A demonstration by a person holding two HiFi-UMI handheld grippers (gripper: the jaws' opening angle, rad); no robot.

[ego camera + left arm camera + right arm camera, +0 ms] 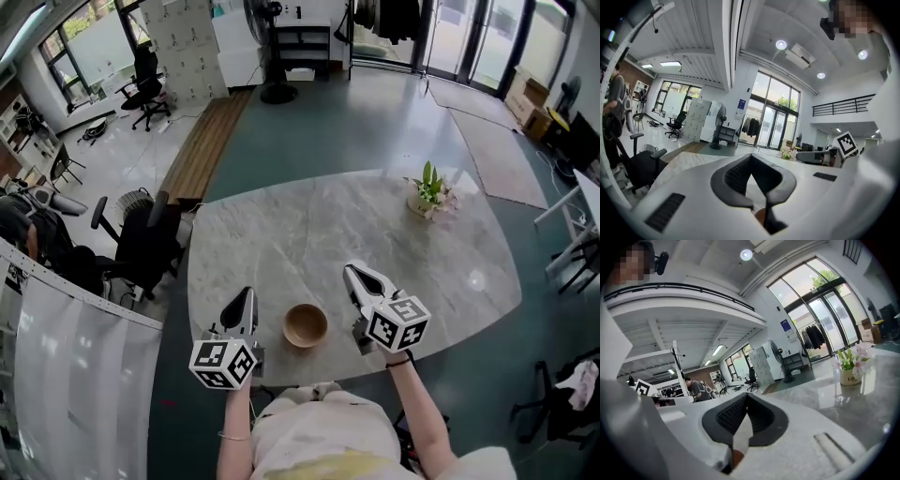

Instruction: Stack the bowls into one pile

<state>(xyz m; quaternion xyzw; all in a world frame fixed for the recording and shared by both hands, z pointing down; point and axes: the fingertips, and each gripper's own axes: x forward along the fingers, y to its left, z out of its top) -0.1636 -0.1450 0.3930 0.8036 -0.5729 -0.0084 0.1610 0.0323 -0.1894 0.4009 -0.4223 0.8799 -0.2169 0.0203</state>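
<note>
Bowls are not in either grip right now: the fingers (733,176) of your left gripper (246,296) are pressed together tip to tip with nothing between them, and the fingers (731,417) of your right gripper (352,272) are closed on nothing in the same way. Both grippers point out across the room, not down at the work, so each gripper view shows only a sliver of brown wood below its fingers. Between the two grippers, near the edge of the desk (309,234) closest to you, sits the wooden bowl pile (305,325), upright, touched by neither gripper and a little nearer your left one. From above it reads as a single round shape, and you cannot tell from here how many bowls are nested in it. No other bowl lies loose anywhere on the desk; the only other thing on it is the small flower pot (427,195), well apart at the far right. Judging by that, the stacking looks finished, with nothing left to gather; at most, check that the pile sits level.
</note>
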